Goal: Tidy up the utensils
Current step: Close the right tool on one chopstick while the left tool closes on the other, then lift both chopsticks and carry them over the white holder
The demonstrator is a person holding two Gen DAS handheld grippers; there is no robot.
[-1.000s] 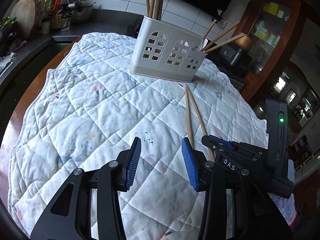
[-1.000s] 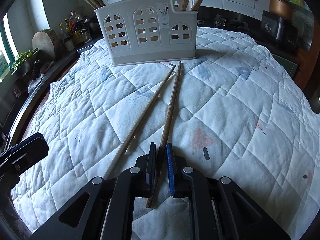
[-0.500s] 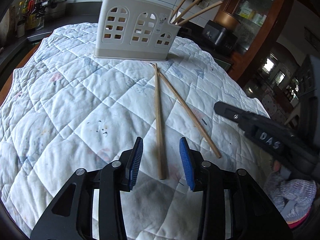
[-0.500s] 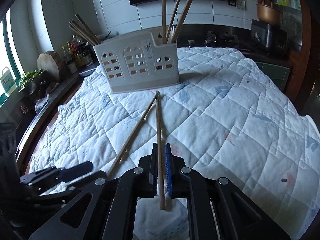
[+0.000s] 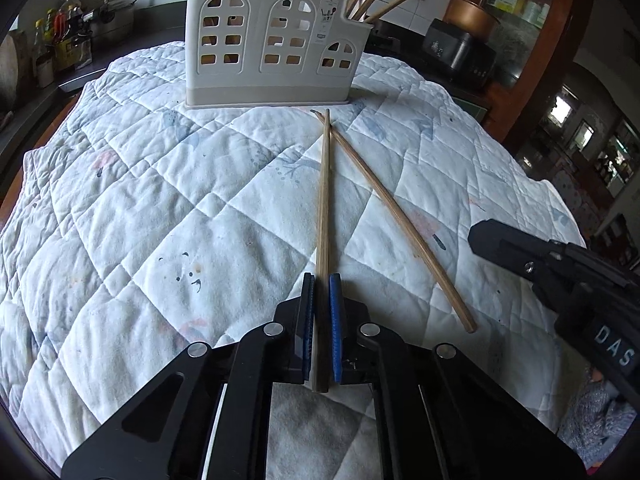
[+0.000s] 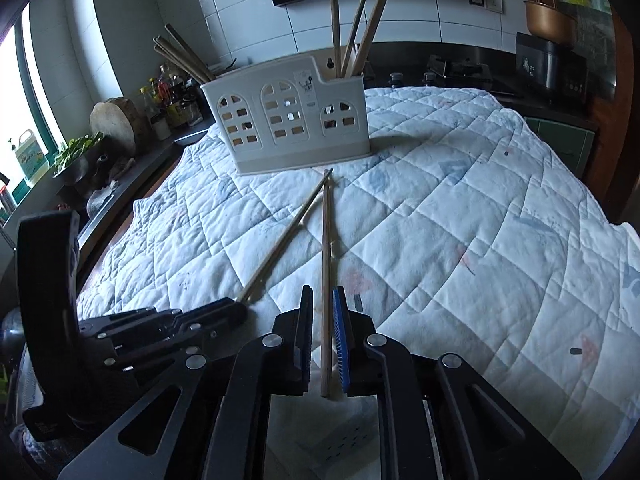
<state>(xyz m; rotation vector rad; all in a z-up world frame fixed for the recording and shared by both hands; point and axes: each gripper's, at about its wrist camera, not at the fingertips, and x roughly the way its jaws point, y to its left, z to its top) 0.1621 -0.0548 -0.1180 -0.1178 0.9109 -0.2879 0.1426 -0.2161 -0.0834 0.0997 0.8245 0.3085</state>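
The left tongs (image 5: 322, 312) have just closed and clamp one chopstick (image 5: 323, 200); the right tongs (image 6: 322, 320) clamp the other chopstick (image 6: 327, 264). Both sticks lie on the quilted cloth (image 5: 160, 208), tips crossing just in front of the white utensil holder (image 5: 272, 40)

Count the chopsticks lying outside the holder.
2. One chopstick is clamped in the left tool; the other chopstick sits between the right tool's pads. Their far tips cross on the quilt before the holder. None seems hidden.
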